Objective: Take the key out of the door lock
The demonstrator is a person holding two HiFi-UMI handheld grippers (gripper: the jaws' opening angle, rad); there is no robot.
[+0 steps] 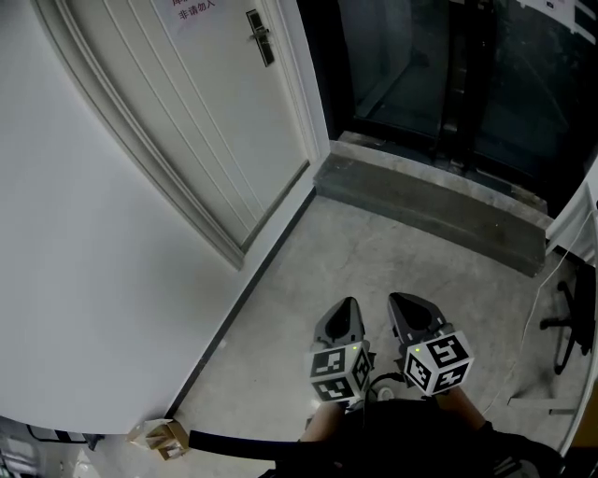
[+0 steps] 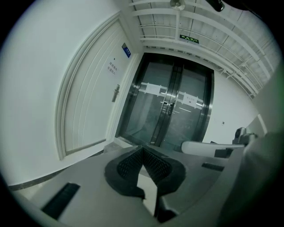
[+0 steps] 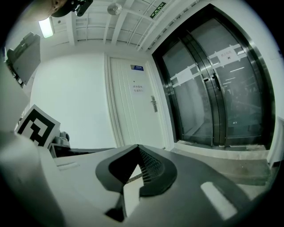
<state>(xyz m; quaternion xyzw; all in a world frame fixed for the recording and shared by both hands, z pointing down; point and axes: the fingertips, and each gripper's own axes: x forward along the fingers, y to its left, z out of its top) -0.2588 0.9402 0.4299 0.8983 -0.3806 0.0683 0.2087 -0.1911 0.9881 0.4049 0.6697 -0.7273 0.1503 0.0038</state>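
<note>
Hanging side by side over the pale grey concrete floor (image 1: 308, 266), the left gripper (image 1: 346, 306) and the right gripper (image 1: 405, 303) are resting just beside each other, with their black-and-white marker cubes nearly touching. Each one's dark ribbed jaws are pressing together at the tips. Only an empty gap is showing behind the tips, so neither gripper is holding anything. The tall white panelled door (image 1: 215, 121) is standing closed ahead and to the left of both, well apart from them. Its dark metal lever handle on a narrow plate (image 1: 261, 37) is sitting near the door's right edge. That plate is far off and small in every view, so I cannot make out the key or the lock on it. A white paper notice (image 1: 193, 7) is hanging on the door to the left of the handle, and a small blue sign (image 2: 126, 50) is sitting higher up. Straight ahead of the grippers and to their right, a low grey concrete step (image 1: 430, 210) is running along the foot of dark glass double doors in steel frames (image 2: 177, 106). A green exit sign (image 2: 189, 40) is glowing above those doors. A plain white wall (image 1: 75, 233) is filling the space to the left of the left gripper. Behind that gripper, at the foot of the wall, a small brown cardboard box (image 1: 161, 437) is lying on the floor.
</note>
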